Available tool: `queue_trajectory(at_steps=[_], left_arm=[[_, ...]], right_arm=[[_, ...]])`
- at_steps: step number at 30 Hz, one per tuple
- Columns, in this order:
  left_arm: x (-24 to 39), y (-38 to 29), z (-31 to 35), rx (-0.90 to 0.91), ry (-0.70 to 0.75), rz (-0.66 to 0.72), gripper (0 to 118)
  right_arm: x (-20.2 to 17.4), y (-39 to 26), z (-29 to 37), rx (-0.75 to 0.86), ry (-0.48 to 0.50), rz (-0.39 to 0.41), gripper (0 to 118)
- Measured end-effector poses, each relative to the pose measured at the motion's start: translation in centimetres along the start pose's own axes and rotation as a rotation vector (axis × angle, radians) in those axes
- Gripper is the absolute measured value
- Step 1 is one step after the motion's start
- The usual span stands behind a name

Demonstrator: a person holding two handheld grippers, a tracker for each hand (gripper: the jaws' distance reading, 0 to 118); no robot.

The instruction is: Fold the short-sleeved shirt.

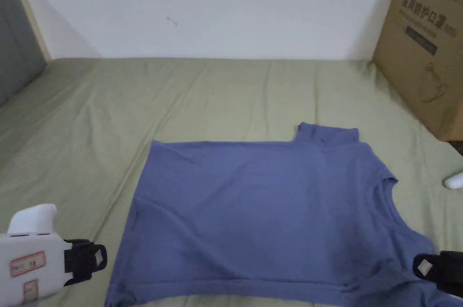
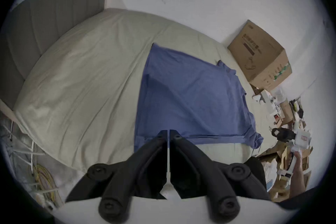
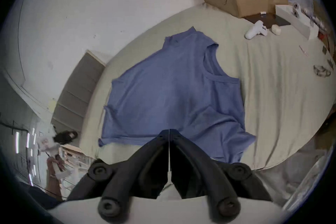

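I'm looking down at a bed with an olive-green sheet (image 1: pixel 217 91) pushed up against a white wall (image 1: pixel 226 5), a grey headboard (image 1: pixel 16 36) at the far left and a big cardboard box (image 1: pixel 425 45) standing at the far right. The blue shirt (image 1: pixel 257 213) lies flat on the sheet, slightly right of the middle, with its neck opening toward the box and its hem toward the headboard side; one sleeve (image 1: pixel 328 134) sticks out at the far edge, and the near right corner is rumpled at the bed's edge. A small white object (image 1: pixel 453 180) rests on the sheet well right of the shirt. My left gripper (image 1: pixel 97 257) hangs just off the shirt's near left corner, apart from the cloth, jaws pressed together on nothing. My right gripper (image 1: pixel 422 267) sits over the rumpled near right corner, its jaws likewise pressed together with no cloth between them in its own view
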State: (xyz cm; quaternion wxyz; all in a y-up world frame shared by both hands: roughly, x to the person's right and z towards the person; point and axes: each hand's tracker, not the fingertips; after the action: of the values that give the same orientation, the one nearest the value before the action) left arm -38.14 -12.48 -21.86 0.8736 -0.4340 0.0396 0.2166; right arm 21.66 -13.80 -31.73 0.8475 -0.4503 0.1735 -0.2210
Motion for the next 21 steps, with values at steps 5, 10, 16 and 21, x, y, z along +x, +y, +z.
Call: queue_trajectory(at_steps=[5,10,16,21], left_arm=[[-1.1,-1.0,-6.6,-0.206,0.102,-0.052,34],[-3.0,-2.0,-12.7,-0.300,0.159,-0.026,108],[-1.3,-2.7,-11.2,-0.249,0.175,-0.243,40],[-1.2,-1.6,-7.6,-0.173,0.088,-0.161,2]], right_arm=[[1.0,-0.3,-1.2,-0.030,0.038,-0.080,0],[1.1,-1.1,-1.3,-0.051,-0.007,-0.082,0],[2.7,-1.2,-0.4,-0.020,-0.103,-0.069,0],[4.5,-0.3,-0.9,-0.059,-0.254,0.005,19]])
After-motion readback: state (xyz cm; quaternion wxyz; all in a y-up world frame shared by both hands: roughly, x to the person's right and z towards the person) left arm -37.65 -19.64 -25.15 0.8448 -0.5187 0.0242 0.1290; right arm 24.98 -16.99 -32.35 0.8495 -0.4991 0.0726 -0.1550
